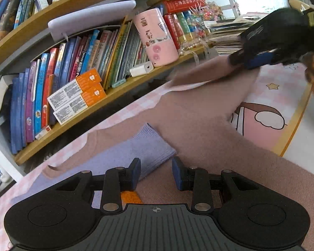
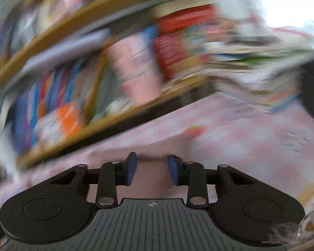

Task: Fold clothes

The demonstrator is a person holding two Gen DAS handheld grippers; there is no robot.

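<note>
A mauve-pink sweater [image 1: 198, 125] with lavender ribbed cuffs [image 1: 148, 144] lies spread on a pink cartoon-print table cover. My left gripper [image 1: 156, 173] is open, low over the sweater, its jaws beside a lavender cuff. My right gripper [image 1: 240, 59] shows in the left wrist view at the upper right, down on the far edge of the sweater. In the blurred right wrist view the right gripper [image 2: 152, 168] has its jaws apart with pink fabric [image 2: 151, 179] between them; whether they press on it is unclear.
A wooden bookshelf [image 1: 106, 96] full of books stands along the far side of the table, with a pink cylinder [image 1: 155, 37], orange boxes [image 1: 77, 96] and a white charger [image 1: 141, 69]. Stacked papers [image 1: 226, 39] lie at the back right. The table edge [image 1: 293, 123] runs on the right.
</note>
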